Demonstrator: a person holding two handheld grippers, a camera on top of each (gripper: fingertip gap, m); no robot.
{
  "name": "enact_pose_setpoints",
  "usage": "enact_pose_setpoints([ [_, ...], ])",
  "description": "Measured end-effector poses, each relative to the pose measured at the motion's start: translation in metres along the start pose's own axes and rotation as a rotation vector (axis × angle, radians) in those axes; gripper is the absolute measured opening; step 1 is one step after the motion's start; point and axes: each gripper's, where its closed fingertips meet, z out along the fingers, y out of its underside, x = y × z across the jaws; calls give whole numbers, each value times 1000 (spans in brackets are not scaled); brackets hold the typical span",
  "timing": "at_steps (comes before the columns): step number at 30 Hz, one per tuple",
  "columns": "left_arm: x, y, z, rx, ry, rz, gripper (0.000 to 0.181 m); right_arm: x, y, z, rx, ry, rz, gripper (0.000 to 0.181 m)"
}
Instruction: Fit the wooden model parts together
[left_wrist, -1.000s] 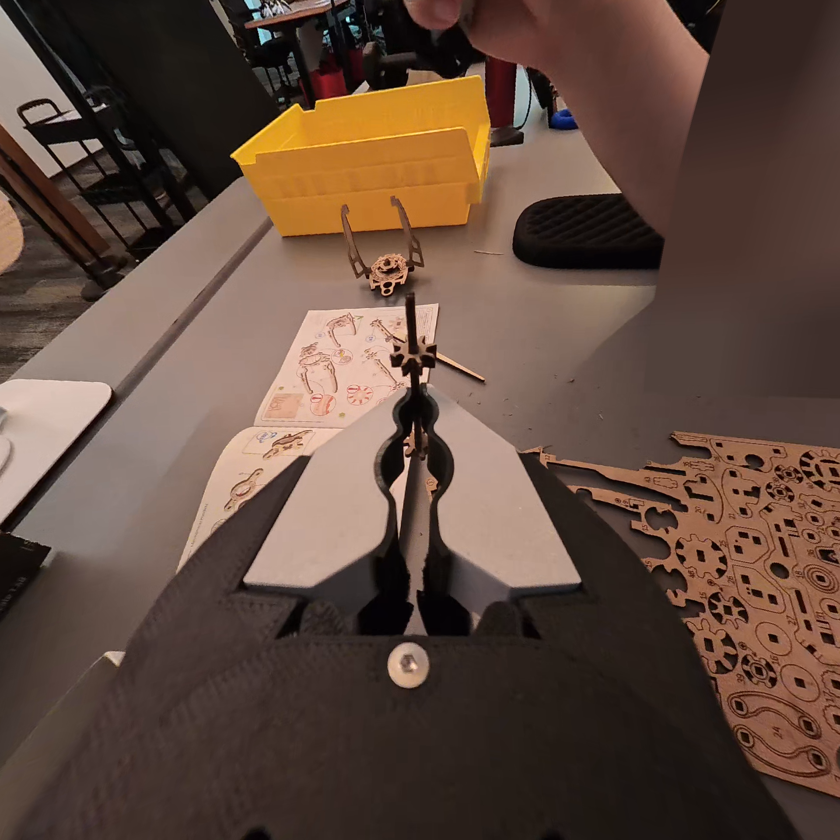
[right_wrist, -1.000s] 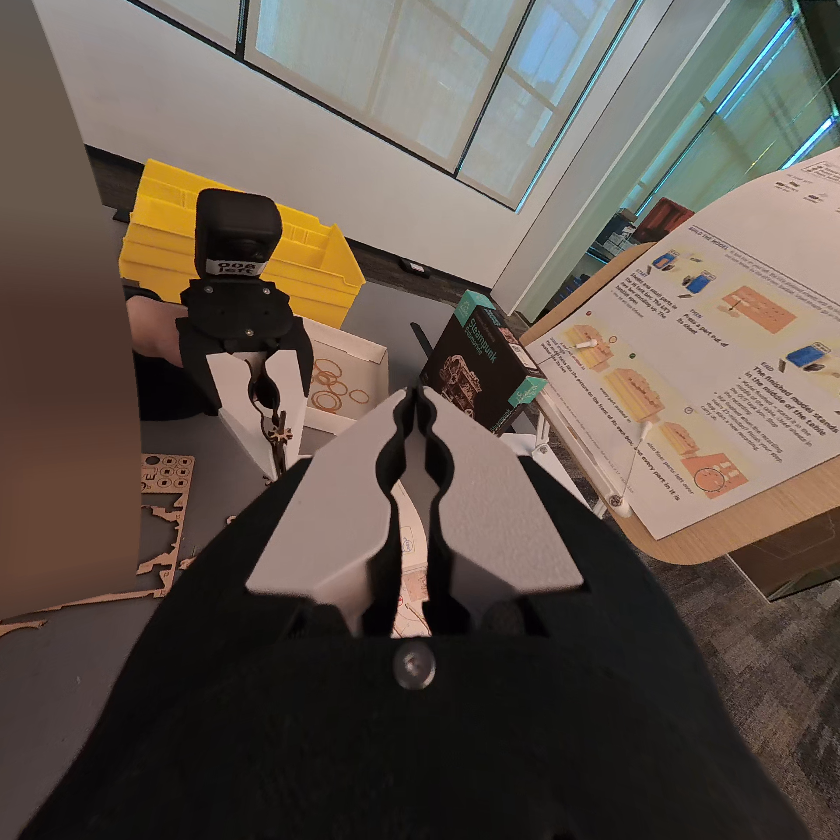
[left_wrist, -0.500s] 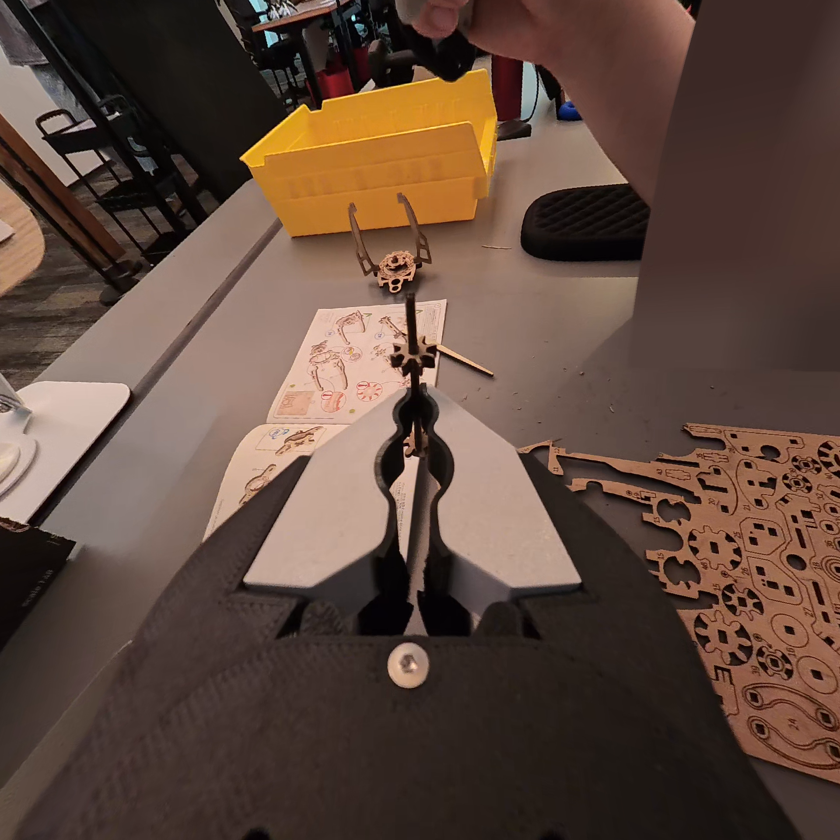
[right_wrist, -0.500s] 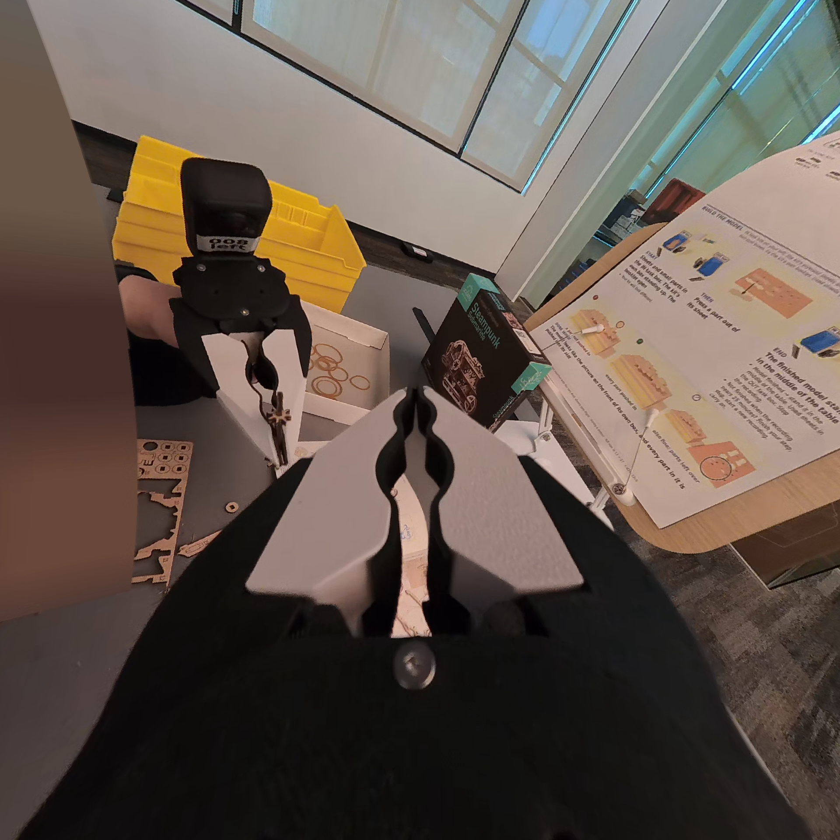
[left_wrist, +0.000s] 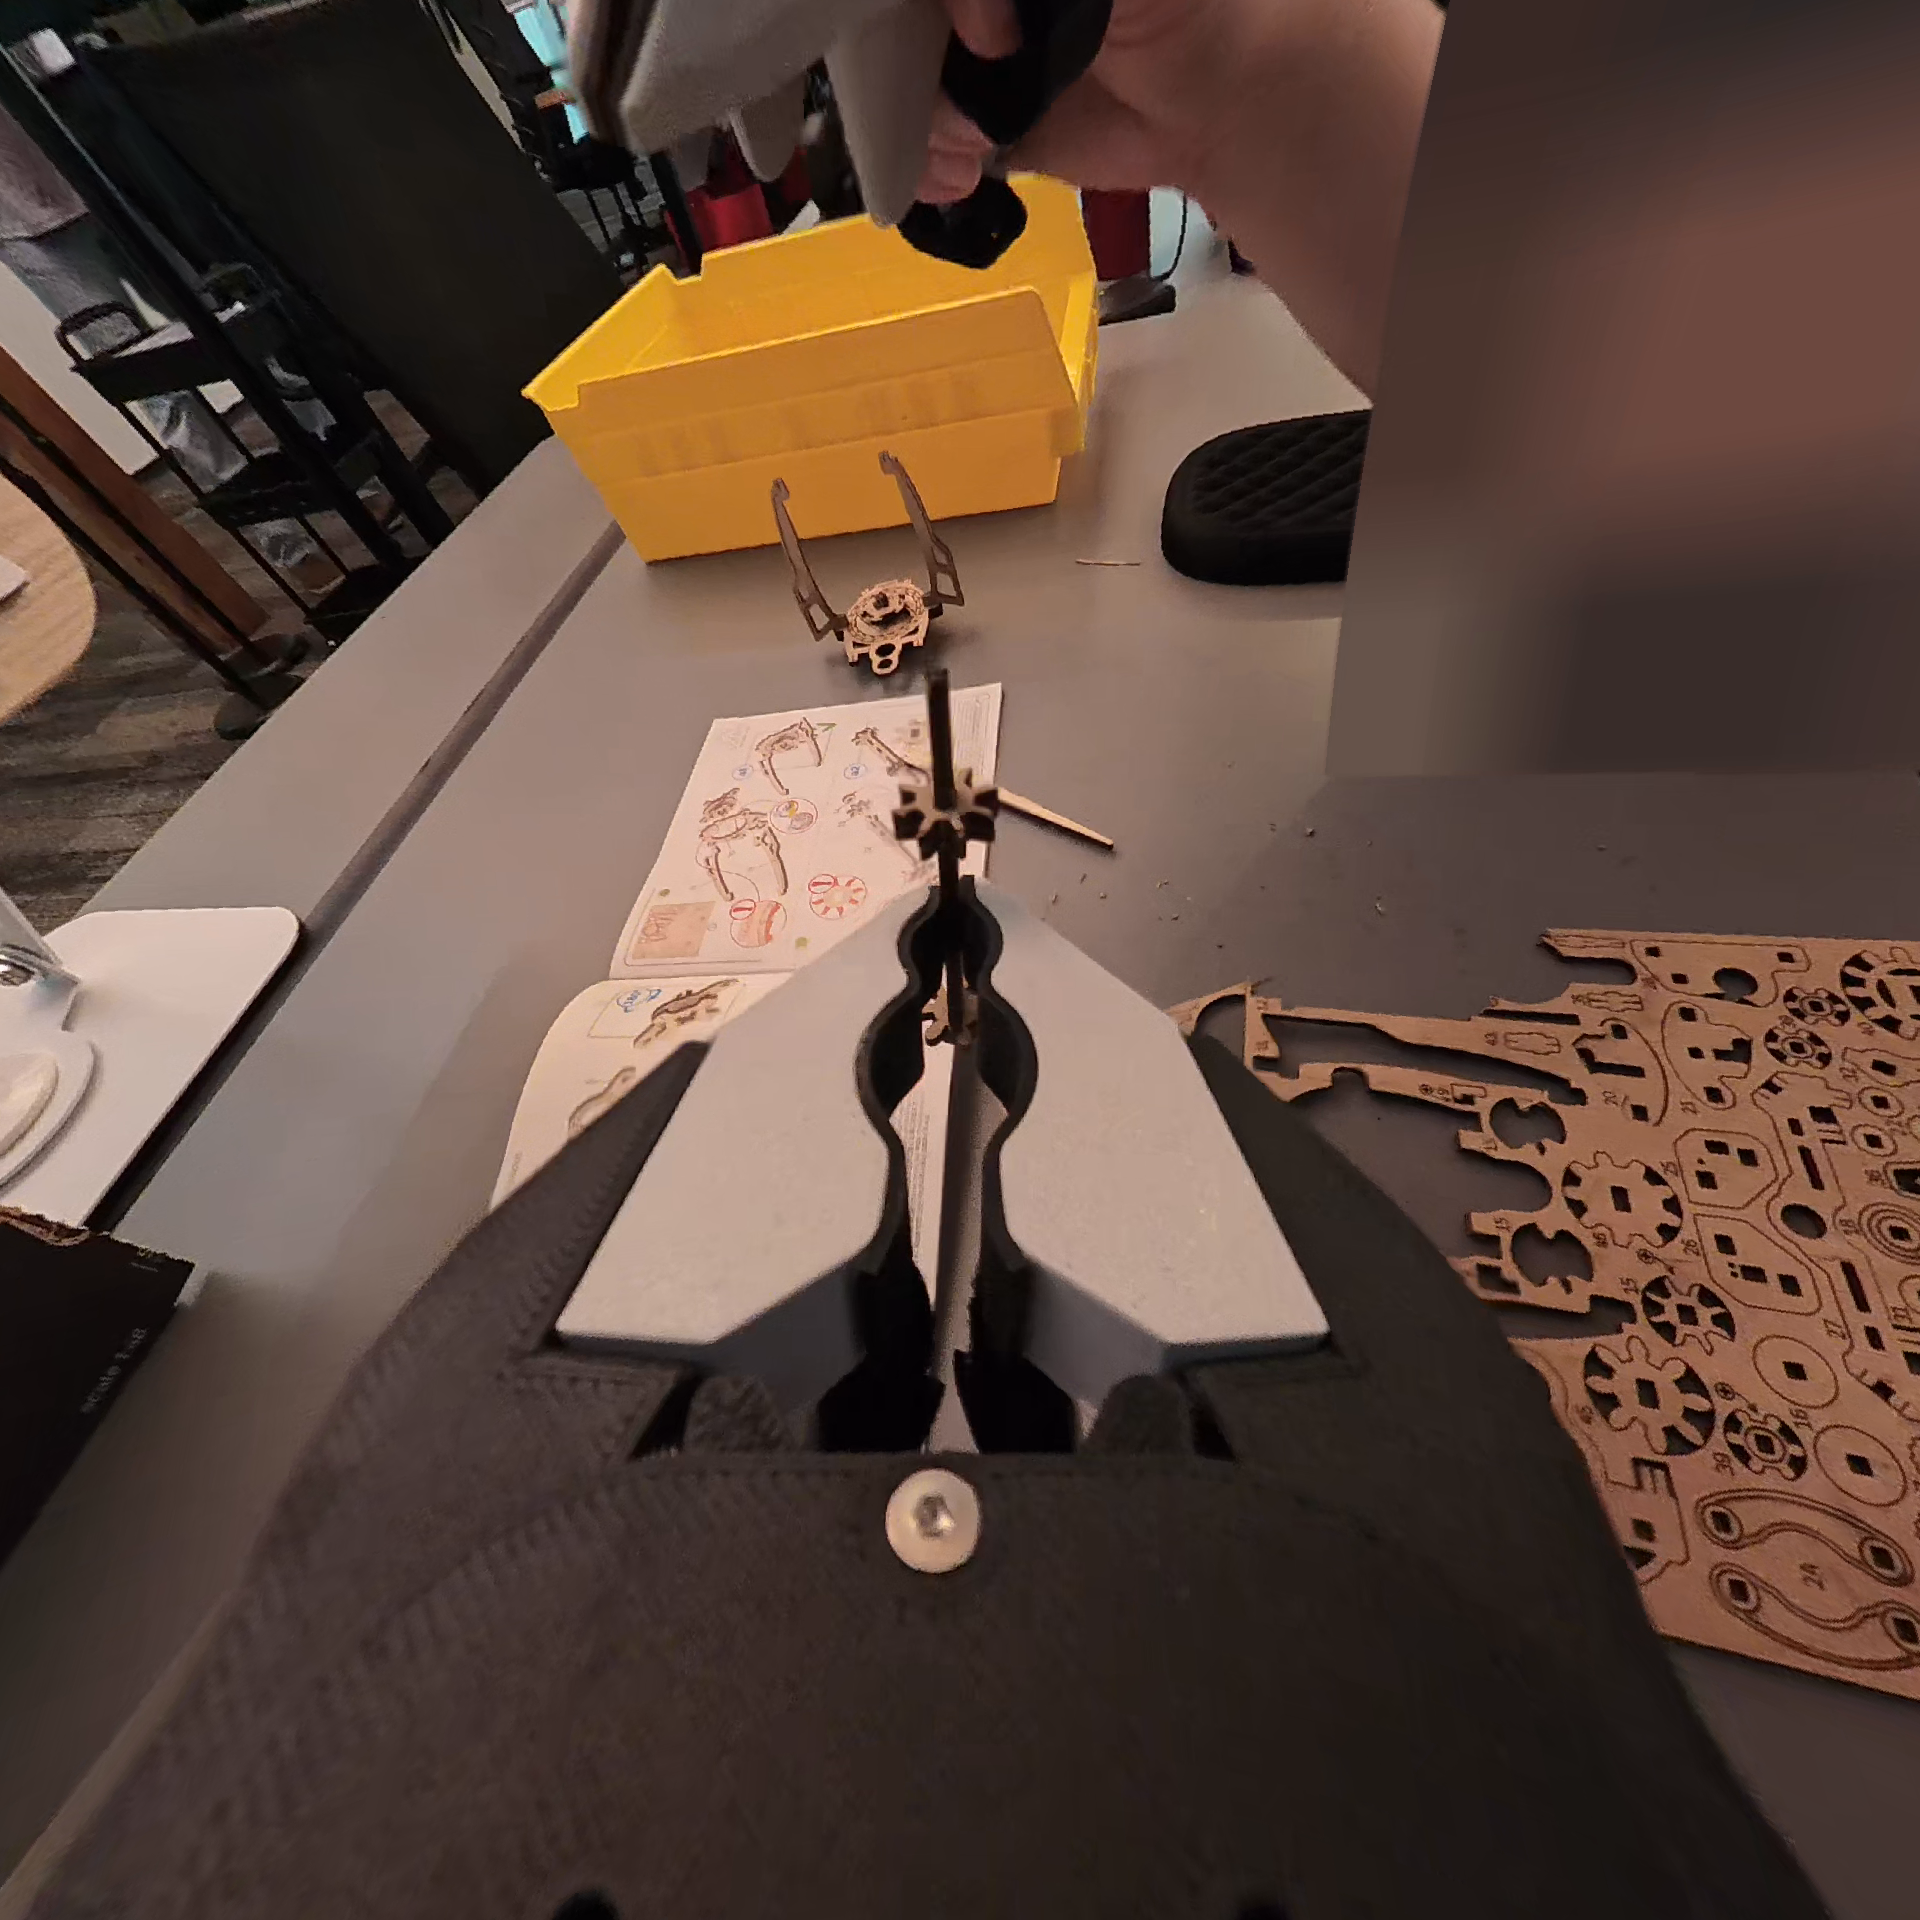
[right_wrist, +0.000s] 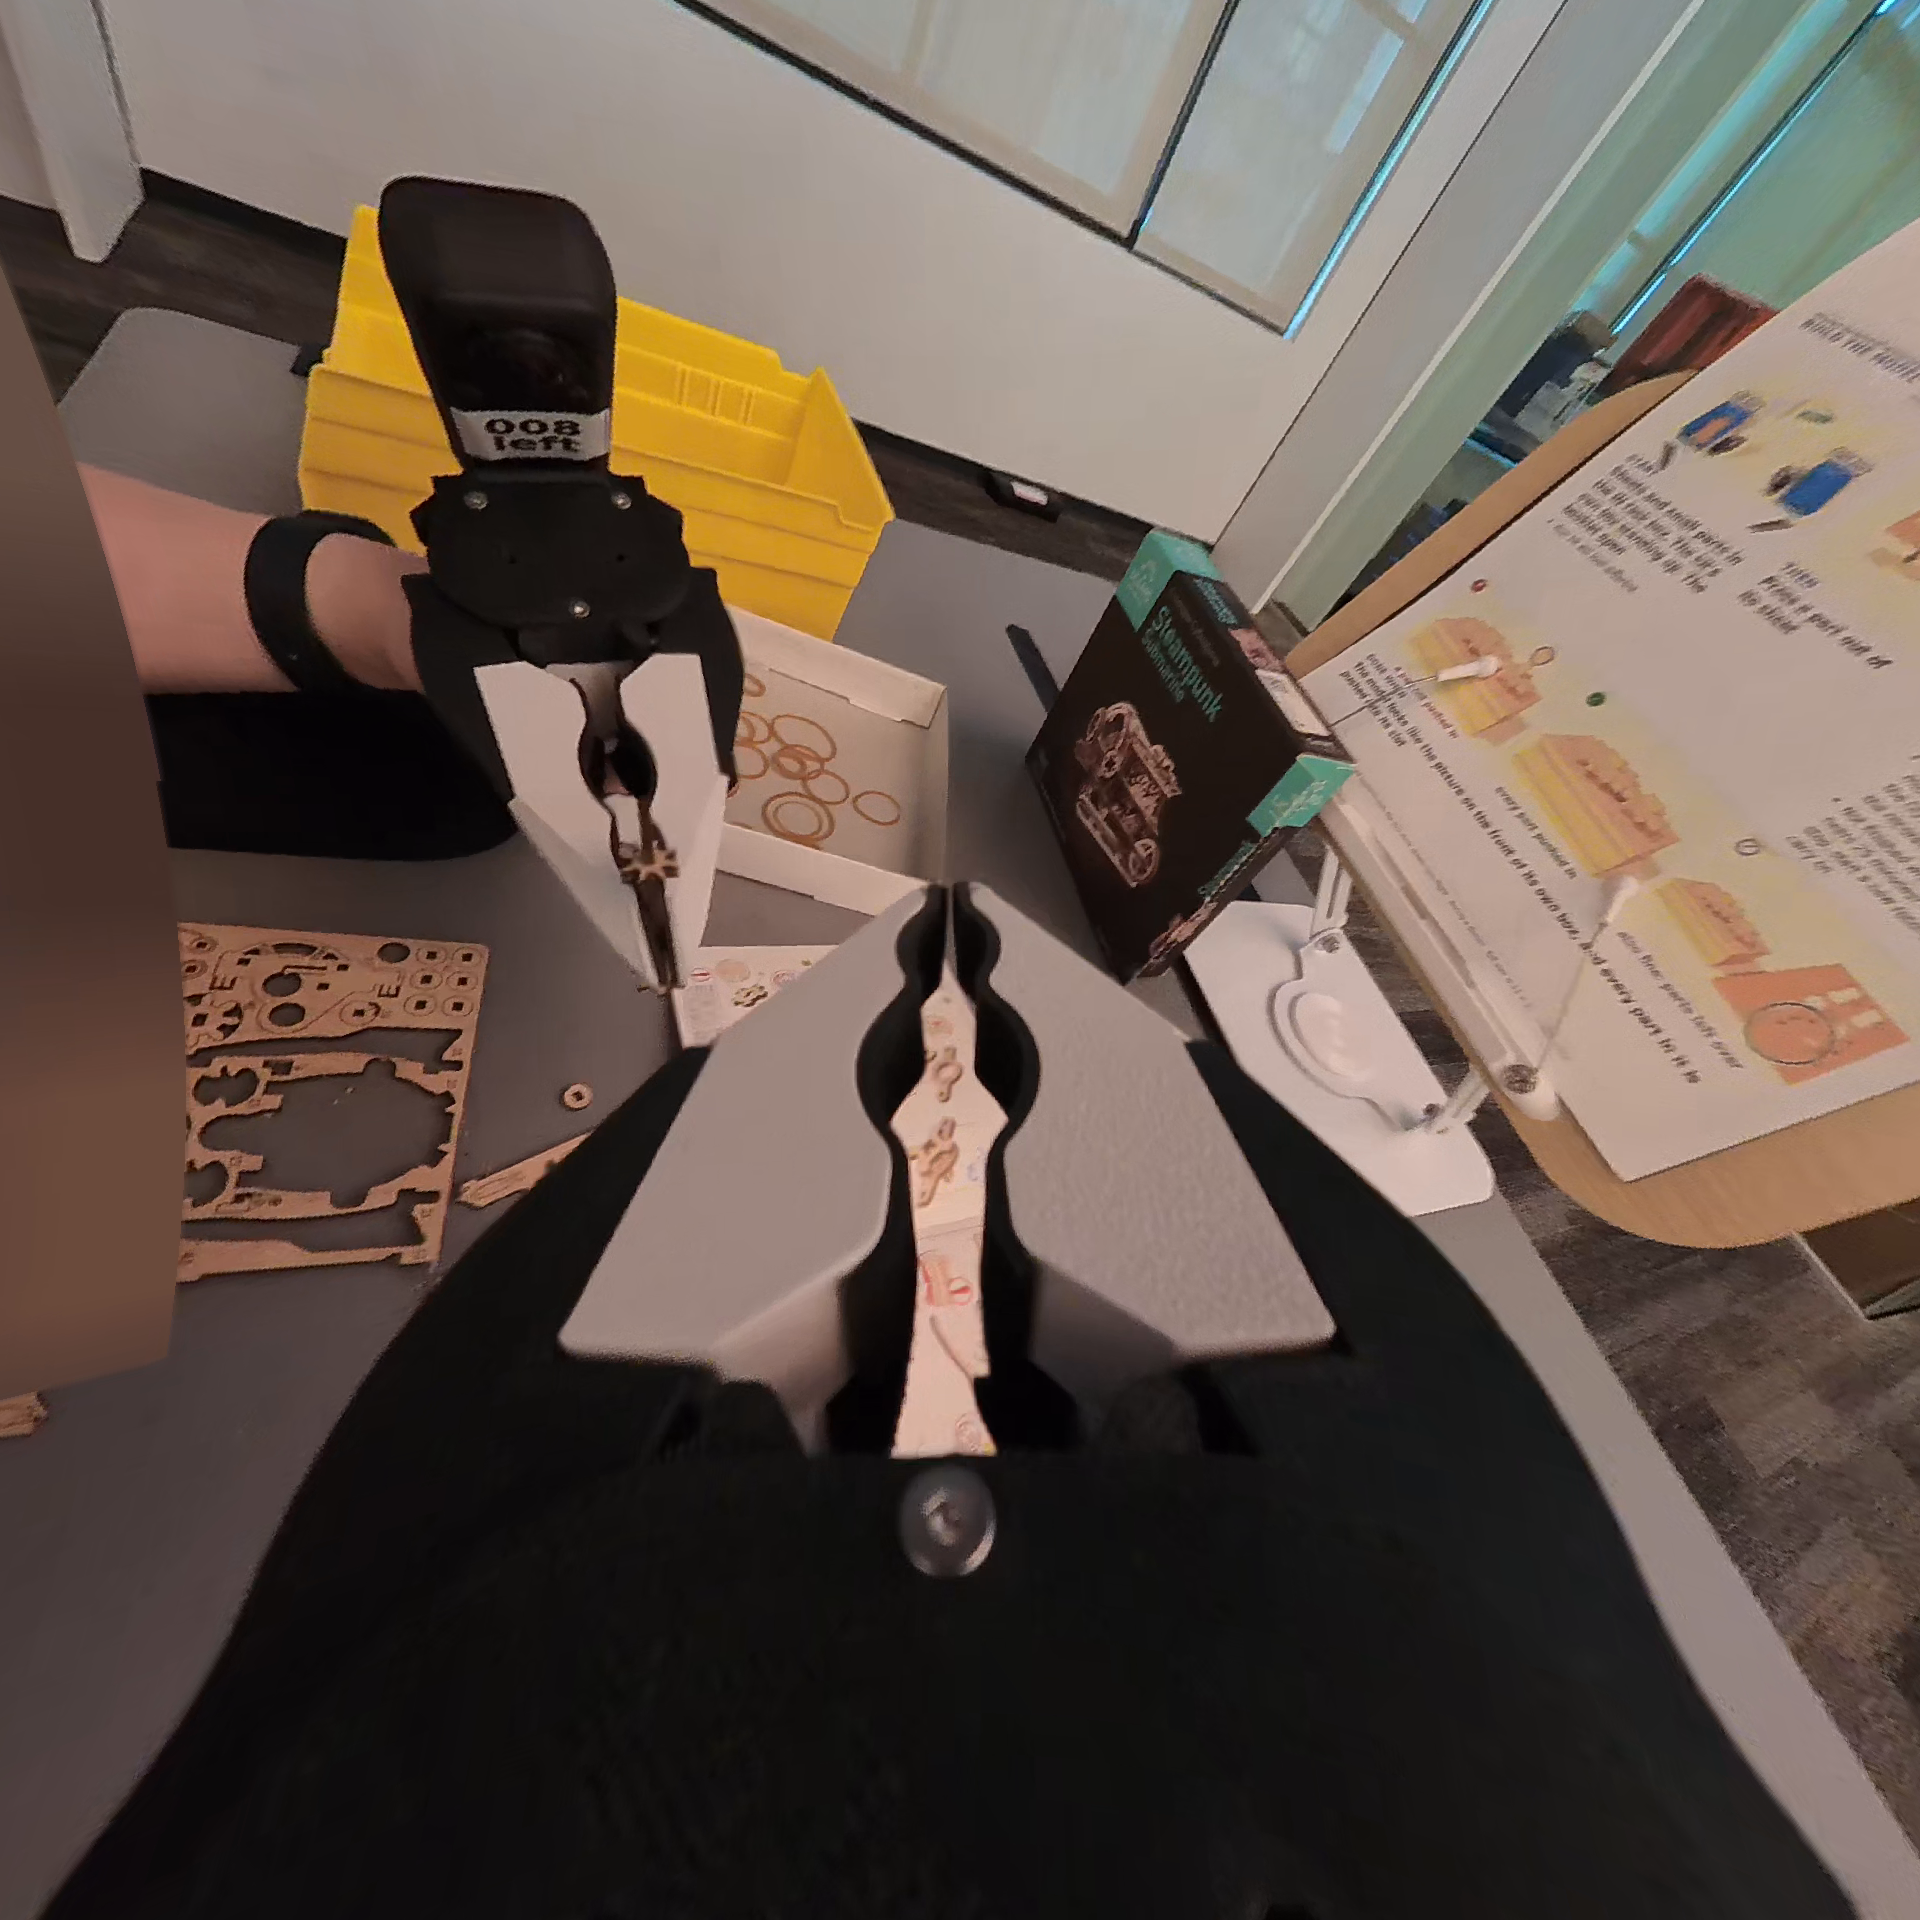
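Note:
My left gripper (left_wrist: 948, 896) is shut on a thin wooden axle with a small gear (left_wrist: 941, 816) that sticks out past its tips, above the instruction sheet (left_wrist: 821, 831). In the right wrist view the left gripper (right_wrist: 652, 940) points down at the table, and the gear (right_wrist: 646, 860) shows between its fingers. My right gripper (right_wrist: 951, 896) is shut and empty, just right of it. It shows blurred at the top of the left wrist view (left_wrist: 790, 114). A partly built wooden model (left_wrist: 883, 618) with two upright arms stands before the yellow bin (left_wrist: 831, 416).
Laser-cut wooden sheets lie on the grey table (left_wrist: 1714, 1247) (right_wrist: 312, 1091). A loose wooden stick (left_wrist: 1049, 821) lies by the sheet. A white tray of rings (right_wrist: 831, 774), a dark kit box (right_wrist: 1174, 779), a white stand (right_wrist: 1351, 1060), an instruction board (right_wrist: 1662, 831) and a black pad (left_wrist: 1262, 499) are around.
My right gripper has come down and closer to the left gripper, and now enters the top of the left wrist view. The left gripper still holds the axle and has shifted slightly.

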Motion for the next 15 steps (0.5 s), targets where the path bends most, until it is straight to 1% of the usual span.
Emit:
enact_pose_setpoints([
  [5, -5, 11, -4, -25, -8, 24, 0, -23, 28, 14, -128, -146, 37, 3],
  [9, -14, 0, -14, 42, -30, -19, 0, -53, 52, 28, -244, -285, 3, 4],
  [12, -23, -10, -26, 98, -71, -32, 0, -84, 60, 44, -255, -420, 21, 7],
  [15, -33, -15, -36, 144, -113, -50, 0, -109, 72, 64, -257, -516, 53, 12],
])
